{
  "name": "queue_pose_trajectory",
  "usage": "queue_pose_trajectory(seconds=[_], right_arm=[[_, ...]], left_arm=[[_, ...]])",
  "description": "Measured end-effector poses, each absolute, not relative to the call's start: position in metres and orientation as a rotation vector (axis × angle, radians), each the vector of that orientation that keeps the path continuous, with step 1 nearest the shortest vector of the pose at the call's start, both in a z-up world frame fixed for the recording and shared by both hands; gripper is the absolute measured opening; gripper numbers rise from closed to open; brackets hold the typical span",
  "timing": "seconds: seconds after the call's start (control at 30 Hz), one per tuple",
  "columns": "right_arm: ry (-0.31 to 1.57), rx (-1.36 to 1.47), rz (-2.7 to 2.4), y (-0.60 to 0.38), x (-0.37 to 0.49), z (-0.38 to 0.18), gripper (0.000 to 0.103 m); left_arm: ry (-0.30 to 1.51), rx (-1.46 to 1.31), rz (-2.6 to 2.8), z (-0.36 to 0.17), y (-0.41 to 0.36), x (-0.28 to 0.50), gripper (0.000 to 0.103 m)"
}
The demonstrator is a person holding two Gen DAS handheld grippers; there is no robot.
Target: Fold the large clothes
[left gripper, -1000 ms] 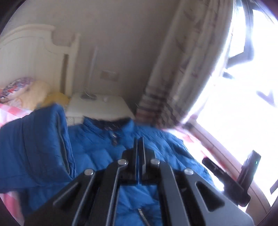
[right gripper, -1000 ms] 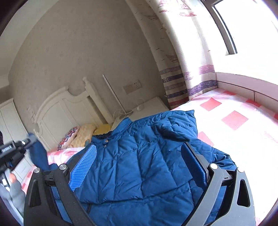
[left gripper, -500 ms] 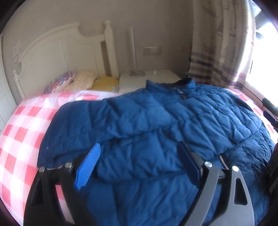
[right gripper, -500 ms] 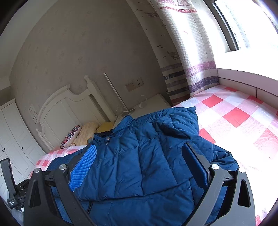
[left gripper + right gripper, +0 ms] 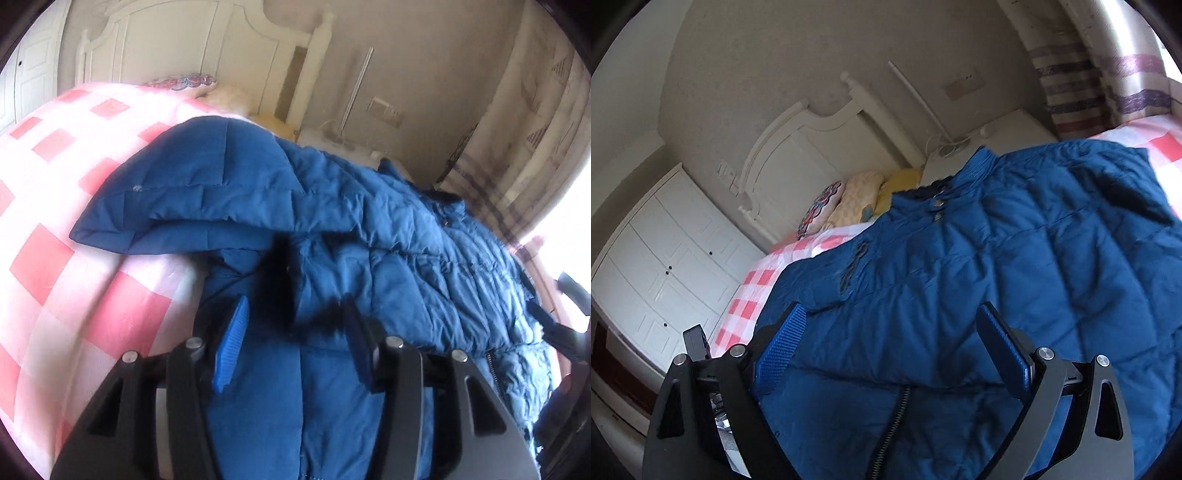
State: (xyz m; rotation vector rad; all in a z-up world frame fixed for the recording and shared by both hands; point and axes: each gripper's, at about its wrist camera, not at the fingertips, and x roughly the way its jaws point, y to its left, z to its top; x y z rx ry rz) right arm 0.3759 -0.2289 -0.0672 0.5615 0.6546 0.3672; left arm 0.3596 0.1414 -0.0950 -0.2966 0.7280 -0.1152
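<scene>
Blue quilted jacket [image 5: 369, 236] spread on checked bed [image 5: 55, 258], left tongs [image 5: 291, 347] half apart and closing astride jacket fabric, unclamped, right tongs [image 5: 897, 343] wide apart above jacket front.

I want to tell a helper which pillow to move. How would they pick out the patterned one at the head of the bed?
Start at the white headboard; three pillows lean in a row at its foot. Take the patterned pillow at the end nearest the white wardrobe. Only it has red and blue swirls; the next is pale checked, the last plain yellow.

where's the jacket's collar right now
In the right wrist view the collar sits upper centre, at the blue jacket's far end, beside the yellow pillow and white nightstand.
</scene>
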Motion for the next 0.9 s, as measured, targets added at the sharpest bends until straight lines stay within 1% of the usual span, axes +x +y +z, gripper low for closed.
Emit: queue_pose_trajectory(seconds=[0.03, 0.07, 0.13, 0.3, 0.4, 0.43, 0.47, 0.5, 0.53, 0.57, 0.6, 0.63, 0.67, 0.77, 0.83, 0.9], right_arm=[[0.689, 0.541, 0.399, -0.209, 0.387, -0.067, 0.092], [0.727, 0.525, 0.438, -0.189, 0.4, -0.068, 0.089], [0.786, 0.535, 0.497, -0.153, 0.422, -0.072, 0.088], [0.934, 0.626, 0.467, -0.101, 0.476, -0.091, 0.085], [0.931, 0.674, 0.389, -0.096, 0.494, -0.098, 0.084], [0.909, 0.678, 0.372, -0.095, 0.497, -0.097, 0.079], [0.89, 0.675, 0.359, -0.094, 0.499, -0.096, 0.068], [0.878, 0.66, 0.346, -0.092, 0.5, -0.094, 0.063], [0.863, 0.642, 0.34, -0.091, 0.498, -0.09, 0.05], [0.843, 0.628, 0.346, -0.09, 0.495, -0.085, 0.042], [0.811, 0.605, 0.363, -0.088, 0.488, -0.076, 0.038], [0.777, 0.578, 0.385, -0.086, 0.483, -0.065, 0.031], [0.741, 0.55, 0.412, -0.083, 0.478, -0.052, 0.027], [0.61, 0.444, 0.484, -0.078, 0.456, 0.002, 0.022], [0.52, 0.358, 0.493, -0.083, 0.437, 0.041, 0.021], [0.446, 0.318, 0.486, -0.099, 0.418, 0.071, 0.021]], left_arm=[[0.683, -0.318, -0.112, -0.091, 0.144, 0.353, 0.053], [0.641, -0.328, -0.103, -0.086, 0.148, 0.347, 0.059], [0.592, -0.317, -0.066, -0.08, 0.149, 0.34, 0.064], [0.623, -0.284, -0.059, -0.082, 0.14, 0.347, 0.064], [0.634, -0.293, -0.059, -0.083, 0.14, 0.35, 0.064], [0.634, -0.301, -0.056, -0.084, 0.142, 0.35, 0.064], [0.632, -0.309, -0.053, -0.085, 0.143, 0.35, 0.064], [0.625, -0.316, -0.049, -0.084, 0.144, 0.349, 0.064], [0.615, -0.319, -0.043, -0.084, 0.145, 0.349, 0.064], [0.603, -0.319, -0.033, -0.082, 0.145, 0.348, 0.064], [0.59, -0.319, -0.02, -0.081, 0.146, 0.346, 0.064], [0.579, -0.321, -0.009, -0.08, 0.147, 0.345, 0.064], [0.572, -0.326, 0.003, -0.079, 0.149, 0.345, 0.065], [0.574, -0.355, 0.029, -0.079, 0.155, 0.345, 0.067], [0.561, -0.371, 0.053, -0.078, 0.161, 0.342, 0.067], [0.509, -0.381, 0.089, -0.073, 0.167, 0.334, 0.067]])
